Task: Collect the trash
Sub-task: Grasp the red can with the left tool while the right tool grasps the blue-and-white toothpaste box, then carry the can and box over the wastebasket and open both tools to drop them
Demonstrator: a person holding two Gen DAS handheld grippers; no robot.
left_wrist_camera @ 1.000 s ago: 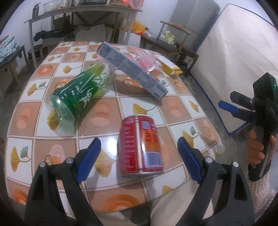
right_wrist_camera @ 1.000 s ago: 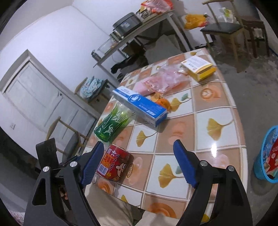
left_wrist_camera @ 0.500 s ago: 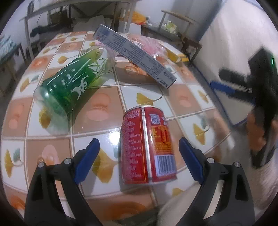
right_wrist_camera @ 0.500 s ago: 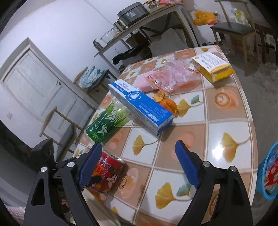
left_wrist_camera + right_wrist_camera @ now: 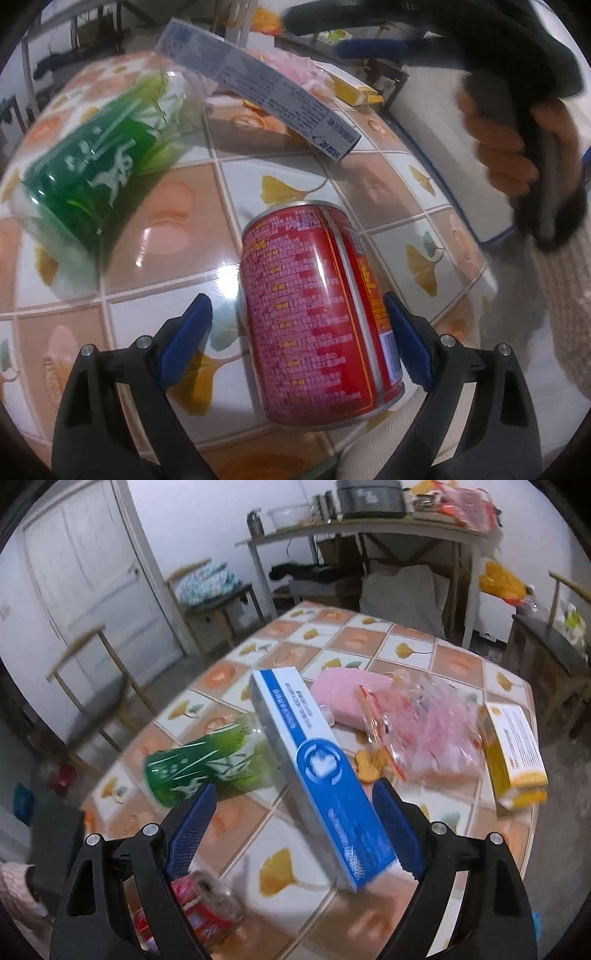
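A red can (image 5: 314, 310) lies on its side on the tiled table (image 5: 280, 173) near the front edge. My left gripper (image 5: 299, 336) is open, with its jaws either side of the can. A green bottle (image 5: 99, 155) lies to the left; a long blue-and-white box (image 5: 258, 85) leans on it. My right gripper (image 5: 291, 830) is open, low over the table, with the near end of the blue-and-white box (image 5: 325, 786) between its jaws. The right wrist view also shows the green bottle (image 5: 207, 764) and the red can (image 5: 203, 904).
A pink plastic bag (image 5: 424, 727), a pink pouch (image 5: 351, 690), orange peel (image 5: 365, 764) and a yellow box (image 5: 513, 746) lie on the far right of the table. Chairs (image 5: 92, 686) and a side table (image 5: 362, 535) stand behind.
My left gripper has moved forward until its jaws flank the red can. My right gripper has swung in over the table and now straddles the end of the blue-and-white box.
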